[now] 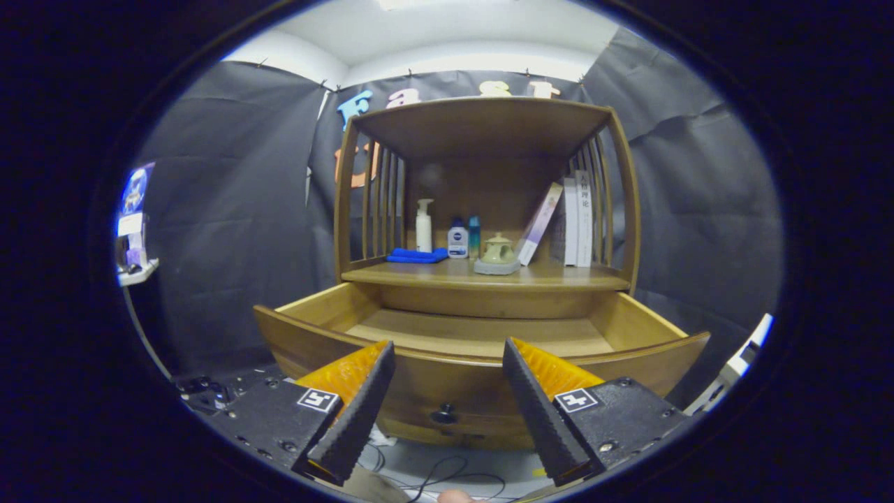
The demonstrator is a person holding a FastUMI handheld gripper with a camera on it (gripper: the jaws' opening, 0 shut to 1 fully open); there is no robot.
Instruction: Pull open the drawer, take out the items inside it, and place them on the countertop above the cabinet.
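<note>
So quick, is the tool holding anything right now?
Tool: open, holding nothing; its fingers are spread in front of the pulled-out drawer, with the drawer knob between them.

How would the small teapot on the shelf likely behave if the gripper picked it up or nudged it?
The teapot looks glazed ceramic, so probably hard, smooth and somewhat slippery. It sits low and wide on a saucer, so a nudge would more likely slide it than tip it. Its lid might come loose if tilted. The gripper is open in front of the drawer.
</note>
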